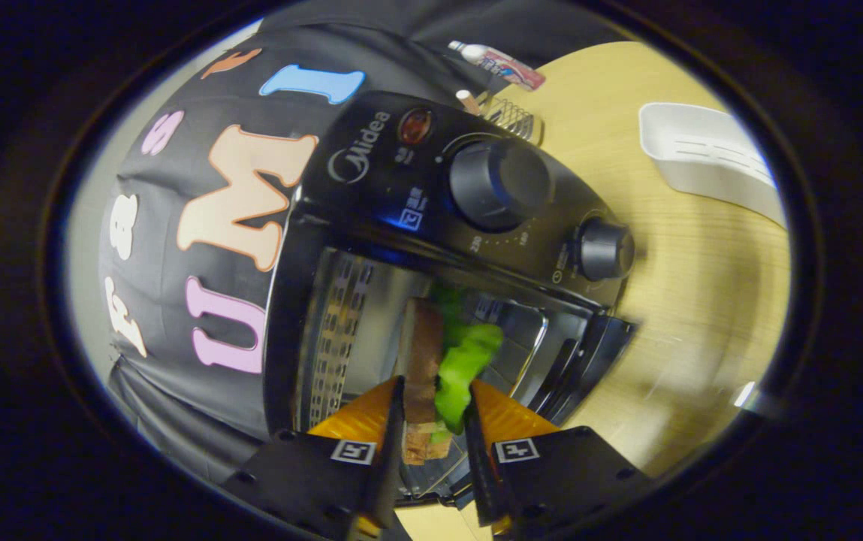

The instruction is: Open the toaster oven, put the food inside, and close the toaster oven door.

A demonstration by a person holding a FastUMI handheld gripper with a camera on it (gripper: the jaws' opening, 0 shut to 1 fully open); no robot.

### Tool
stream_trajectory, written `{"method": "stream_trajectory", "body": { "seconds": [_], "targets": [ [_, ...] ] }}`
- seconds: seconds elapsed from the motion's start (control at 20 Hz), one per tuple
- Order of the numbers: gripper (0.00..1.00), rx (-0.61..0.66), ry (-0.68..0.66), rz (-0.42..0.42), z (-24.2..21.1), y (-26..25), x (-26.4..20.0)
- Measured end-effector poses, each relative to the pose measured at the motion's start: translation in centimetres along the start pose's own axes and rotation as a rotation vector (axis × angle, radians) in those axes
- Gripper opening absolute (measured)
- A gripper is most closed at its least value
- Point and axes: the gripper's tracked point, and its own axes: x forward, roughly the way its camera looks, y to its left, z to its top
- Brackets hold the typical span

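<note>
At the left of the frame the toaster oven (pixel 371 225) stands with its perforated inner side wall (pixel 333 338) exposed, so the door is judged already open; the cavity lies directly ahead of the gripper (pixel 435 428) and fills the centre of the frame. At the lower centre the two orange fingers (pixel 360 417) stand narrowly apart and appear to clamp the food (pixel 442 361), a sandwich-like piece made of a brown bread slice (pixel 420 353) on the left and a green leaf (pixel 465 368) on the right; whether the right finger presses the leaf firmly cannot be told, because the leaf overhangs it. The food's long axis runs forward along the fingers, from the gap between them toward the oven interior; its far end points into the cavity and seems to have crossed the opening. The coming move turns on this alignment: the food lies straight ahead, in line with the cavity, so placement calls for a forward advance before release. To the right of centre, the control panel carries a large knob (pixel 499 184) and a smaller knob (pixel 604 249); the open door edge (pixel 596 353) sits at the lower right of the oven. At the upper right, on the wooden table (pixel 701 300), a white tray (pixel 709 161) rests well apart from the oven.
</note>
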Motion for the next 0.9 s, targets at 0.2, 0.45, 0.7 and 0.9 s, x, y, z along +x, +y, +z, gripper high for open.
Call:
{"method": "stream_trajectory", "body": {
  "seconds": [0.2,0.45,0.7,0.9],
  "targets": [
    [0.65,0.013,-0.006,-0.041,0.2,-0.2,-0.4],
    [0.7,0.11,-0.015,-0.127,0.0,-1.0,-0.9],
    [0.87,0.185,-0.069,-0.318,-0.3,-4.1,-3.0],
    [0.99,0.192,-0.082,-0.265,-0.5,-2.9,-3.1]
  ]
}}
